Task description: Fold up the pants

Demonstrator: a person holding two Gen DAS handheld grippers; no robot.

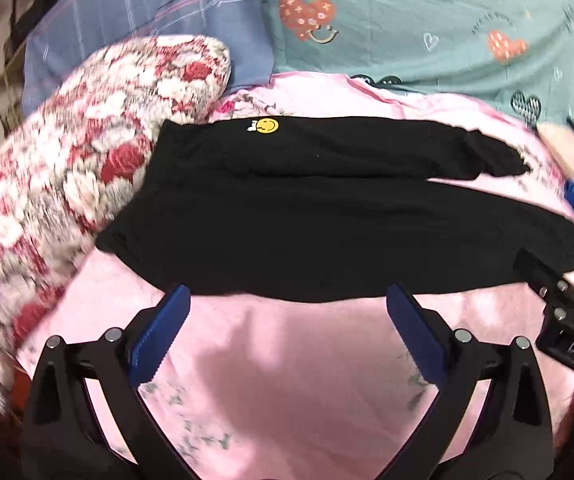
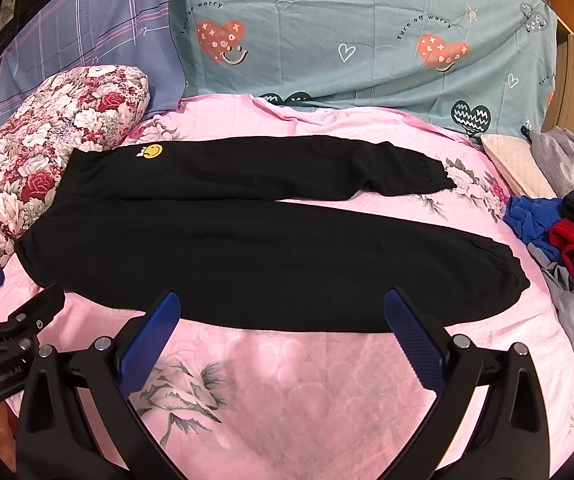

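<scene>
Floral pillow (image 1: 67,184): smeared by motion blur in the left wrist view, its near end cut off by the left edge.
Black pants (image 1: 327,220): near cuff hidden behind the right gripper (image 1: 559,312), itself cut by the right edge.
Pile of clothes (image 2: 567,248): runs off the right edge; separate garments cannot be told apart.
Left gripper (image 2: 3,332): only partly in frame in the right wrist view, its blue pad cropped at the left edge.
Pink bedspread (image 2: 307,392): its print part covered by both sets of jaws.

Pants (image 2: 247,240) lie flat across the bedsheet (image 2: 287,400) ahead of me, waistband left beside a pillow (image 2: 47,152), legs right toward a clothes pile (image 2: 567,248).
</scene>
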